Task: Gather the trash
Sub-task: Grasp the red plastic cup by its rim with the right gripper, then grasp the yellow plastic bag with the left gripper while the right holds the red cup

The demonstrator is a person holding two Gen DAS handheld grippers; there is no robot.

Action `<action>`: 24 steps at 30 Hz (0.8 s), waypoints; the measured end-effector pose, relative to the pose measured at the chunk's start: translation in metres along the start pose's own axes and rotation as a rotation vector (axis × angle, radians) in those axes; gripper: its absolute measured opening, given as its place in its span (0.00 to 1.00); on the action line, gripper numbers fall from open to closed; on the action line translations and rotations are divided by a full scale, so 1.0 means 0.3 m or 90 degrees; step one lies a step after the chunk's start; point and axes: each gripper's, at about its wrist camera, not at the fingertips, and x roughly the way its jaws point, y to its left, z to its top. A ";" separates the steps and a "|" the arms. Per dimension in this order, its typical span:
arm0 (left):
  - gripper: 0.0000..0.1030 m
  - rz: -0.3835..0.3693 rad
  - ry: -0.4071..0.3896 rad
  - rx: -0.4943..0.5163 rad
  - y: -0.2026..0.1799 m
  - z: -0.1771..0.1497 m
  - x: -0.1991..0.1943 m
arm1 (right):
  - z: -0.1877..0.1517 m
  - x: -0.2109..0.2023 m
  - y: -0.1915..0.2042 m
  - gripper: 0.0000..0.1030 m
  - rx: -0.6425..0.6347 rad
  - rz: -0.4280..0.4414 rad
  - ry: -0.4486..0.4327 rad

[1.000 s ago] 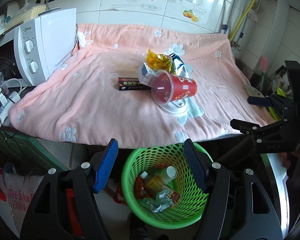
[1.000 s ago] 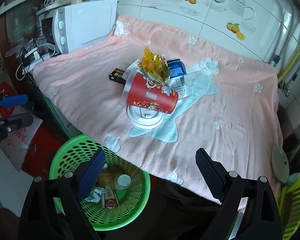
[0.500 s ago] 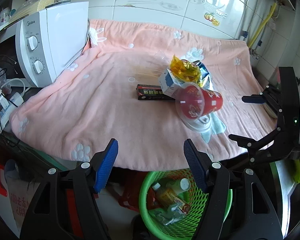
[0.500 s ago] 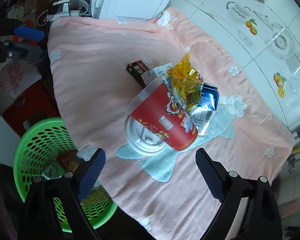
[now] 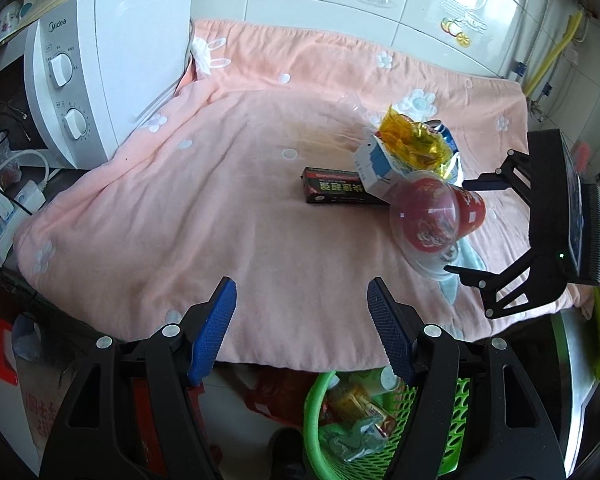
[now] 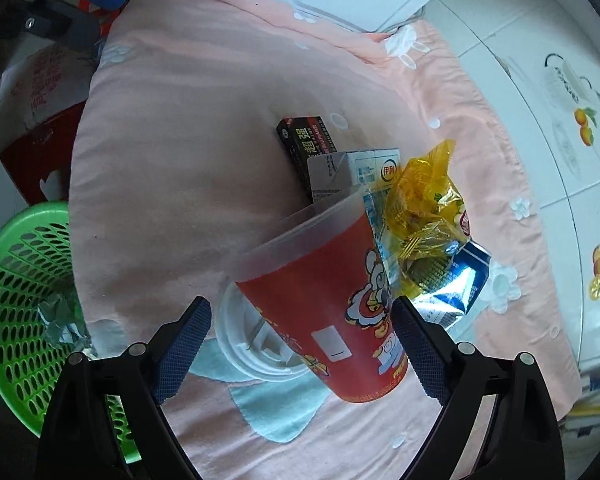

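The right gripper (image 6: 300, 344), jaws spread wide, straddled a toppled red cup (image 6: 324, 304) near the table's (image 5: 220, 216) front edge; light and crushable, it looked best pinched mid-body. The left gripper (image 5: 302, 328) hovered open, empty.

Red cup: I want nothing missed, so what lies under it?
The red cup lies tipped across a white lid; the lid's right part is covered. What lies beneath the cup's base is hidden.

Black left gripper (image 5: 302, 328) and right gripper (image 6: 300, 354), blue ribbed pads, silver screws.
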 end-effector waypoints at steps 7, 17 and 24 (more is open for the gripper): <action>0.66 0.012 0.007 -0.007 0.031 0.028 0.031 | 0.023 0.064 -0.026 0.86 -0.032 -0.004 0.002; 0.66 0.011 0.006 -0.004 0.036 0.066 0.057 | 0.027 0.054 -0.060 0.75 0.027 0.014 -0.016; 0.66 -0.019 -0.016 0.009 -0.007 0.142 0.063 | -0.011 -0.058 -0.072 0.73 0.139 0.029 -0.019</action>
